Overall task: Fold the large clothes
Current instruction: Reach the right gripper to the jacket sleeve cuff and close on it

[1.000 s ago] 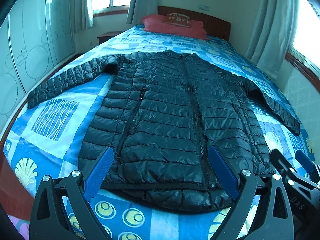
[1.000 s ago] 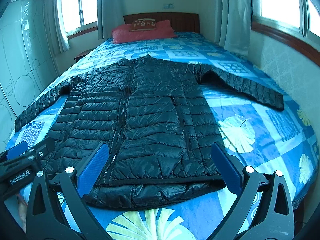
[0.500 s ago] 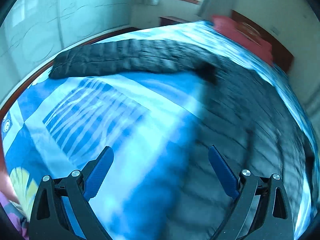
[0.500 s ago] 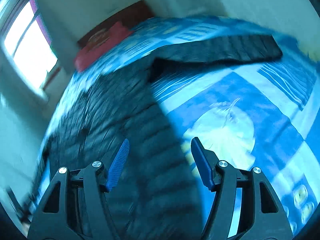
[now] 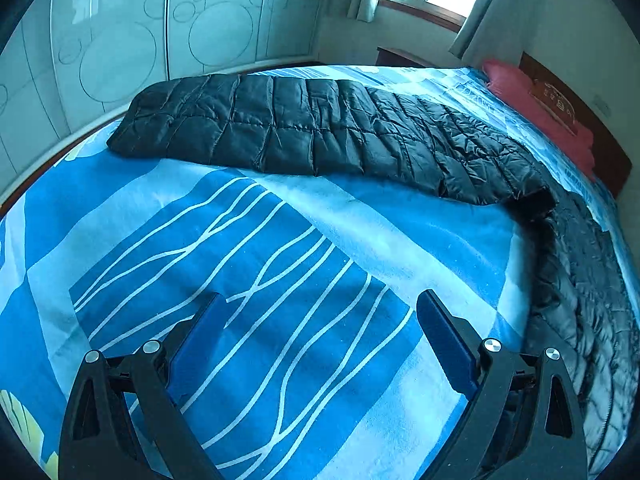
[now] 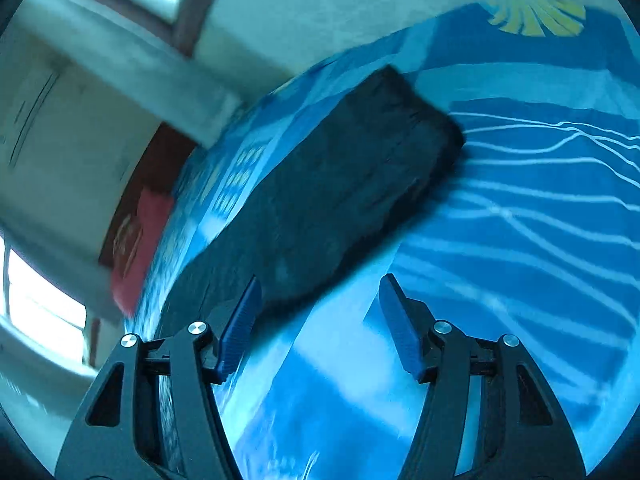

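The left gripper [image 5: 322, 328] hovers wide apart over the bed [image 5: 120, 216], empty, facing the jacket's [image 5: 320, 128] flat sleeve. The right gripper [image 6: 318, 312], jaws just narrowed but empty, nears the other sleeve [image 6: 360, 168]. Best pinch each cuff squarely, then fold inward.

Right wrist view is motion-blurred: the black jacket sleeve [image 6: 352, 184] shows no quilting, and the red pillow [image 6: 136, 248] at left is smeared. In the left wrist view, the jacket body [image 5: 592, 300] runs off the right edge, its lower part blurred.
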Demonstrator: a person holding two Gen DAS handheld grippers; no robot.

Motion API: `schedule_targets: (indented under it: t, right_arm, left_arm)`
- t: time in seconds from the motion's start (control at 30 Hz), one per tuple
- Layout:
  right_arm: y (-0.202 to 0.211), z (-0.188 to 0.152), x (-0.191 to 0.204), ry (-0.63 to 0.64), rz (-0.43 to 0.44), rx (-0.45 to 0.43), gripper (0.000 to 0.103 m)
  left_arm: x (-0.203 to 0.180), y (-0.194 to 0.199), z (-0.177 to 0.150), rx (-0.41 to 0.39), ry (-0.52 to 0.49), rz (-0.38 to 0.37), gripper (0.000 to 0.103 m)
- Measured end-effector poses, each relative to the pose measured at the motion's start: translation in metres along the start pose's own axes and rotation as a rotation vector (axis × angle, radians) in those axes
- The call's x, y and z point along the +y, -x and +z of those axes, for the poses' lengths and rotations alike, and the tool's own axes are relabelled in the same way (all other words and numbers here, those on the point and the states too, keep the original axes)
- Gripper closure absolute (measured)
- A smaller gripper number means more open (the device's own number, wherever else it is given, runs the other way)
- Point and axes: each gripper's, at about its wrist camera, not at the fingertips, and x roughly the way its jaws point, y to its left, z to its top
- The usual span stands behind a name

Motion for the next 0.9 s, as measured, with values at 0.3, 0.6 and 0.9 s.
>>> schedule_targets:
  t: [0.3, 0.6, 0.9]
  right_arm:
    - [-0.017, 0.018, -0.015, -0.032, 0.043, -0.088, 0.050]
    - [-0.002, 0.023, -0.035, -0.139, 0.058, -0.136, 0.070]
    - [-0.021, 0.016, -0.008, -0.075, 0.043, -0.099, 0.045]
  left_arm:
    - [-0.007, -0.008, -0.003, -0.013, -0.039, 0.052, 0.008]
    - [-0.008, -0.009, -0.004, -0.014, -0.055, 0.073, 0.008]
    - [-0.011, -0.013, -0.003, -0.015, -0.061, 0.080, 0.008]
